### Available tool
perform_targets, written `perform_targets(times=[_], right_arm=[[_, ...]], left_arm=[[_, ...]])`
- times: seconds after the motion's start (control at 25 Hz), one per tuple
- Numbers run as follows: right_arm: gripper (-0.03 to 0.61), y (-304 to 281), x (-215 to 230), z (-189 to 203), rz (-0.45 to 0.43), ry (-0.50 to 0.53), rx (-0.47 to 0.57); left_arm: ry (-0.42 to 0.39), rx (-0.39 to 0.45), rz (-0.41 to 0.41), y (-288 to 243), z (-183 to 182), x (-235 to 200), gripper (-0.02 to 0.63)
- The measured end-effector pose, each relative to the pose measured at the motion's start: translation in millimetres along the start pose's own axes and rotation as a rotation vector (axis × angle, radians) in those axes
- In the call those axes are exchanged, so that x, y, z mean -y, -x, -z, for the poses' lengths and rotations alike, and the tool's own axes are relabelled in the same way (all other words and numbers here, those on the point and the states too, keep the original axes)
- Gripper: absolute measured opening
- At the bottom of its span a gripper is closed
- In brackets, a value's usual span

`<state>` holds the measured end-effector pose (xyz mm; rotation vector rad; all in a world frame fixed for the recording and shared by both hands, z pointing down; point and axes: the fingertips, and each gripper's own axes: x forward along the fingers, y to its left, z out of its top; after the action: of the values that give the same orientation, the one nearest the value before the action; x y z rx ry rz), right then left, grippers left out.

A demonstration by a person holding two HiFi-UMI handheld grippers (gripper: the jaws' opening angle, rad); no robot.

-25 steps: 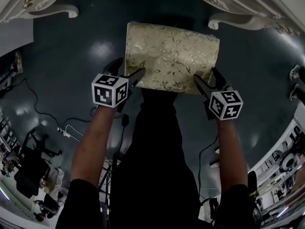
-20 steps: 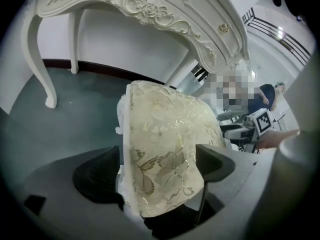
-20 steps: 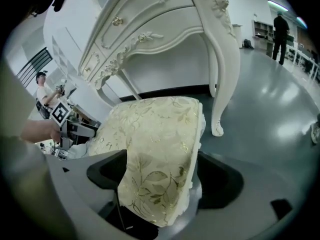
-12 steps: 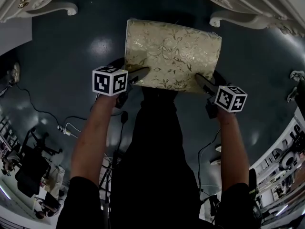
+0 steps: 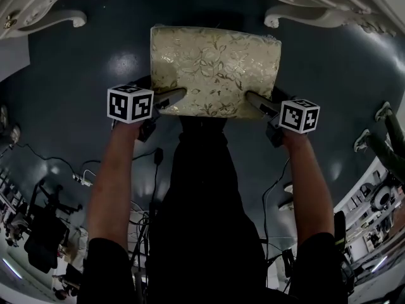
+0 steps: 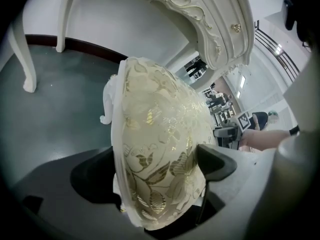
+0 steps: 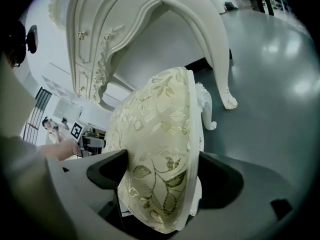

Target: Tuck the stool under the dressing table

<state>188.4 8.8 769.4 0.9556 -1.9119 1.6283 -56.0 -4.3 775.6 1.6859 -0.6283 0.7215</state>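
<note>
The stool's gold-leaf cushion stands on the dark floor, just in front of the white carved dressing table. My left gripper straddles its near left corner and my right gripper its near right corner. Both have just been opening their jaws, and the cushion's edge lies between them. In the left gripper view the cushion fills the gap of the gripper. The right gripper view shows the cushion likewise inside that gripper. A white stool leg shows beneath.
The table's curved legs flank the gap ahead of the stool; its drawer front hangs above. My black-clad legs stand right behind the stool. Cables and equipment lie at the lower left, and shoes at the right.
Both grippers sank and rolled level at the cushion's near corners, and their jaws spread wider around its edge. The stool sits slightly left in the picture.
</note>
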Motion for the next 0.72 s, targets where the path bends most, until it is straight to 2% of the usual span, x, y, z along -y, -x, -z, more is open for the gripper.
perform_targets(times=[0.2, 0.44, 0.72], right_arm=[[0.419, -0.9, -11.8, -17.1, -0.004, -0.004, -0.019], [0.419, -2.2, -16.5, -18.1, 0.004, -0.013, -0.011], [0.419, -2.0, -27.1, -27.1, -0.013, -0.052, 0.082]], left_arm=[[0.002, 0.000, -0.002, 9.1, -14.4, 0.7, 0.500], [-0.011, -0.013, -0.005, 12.8, -19.4, -2.0, 0.500], [-0.021, 0.030, -0.005, 26.1, -36.9, -3.4, 0.505]])
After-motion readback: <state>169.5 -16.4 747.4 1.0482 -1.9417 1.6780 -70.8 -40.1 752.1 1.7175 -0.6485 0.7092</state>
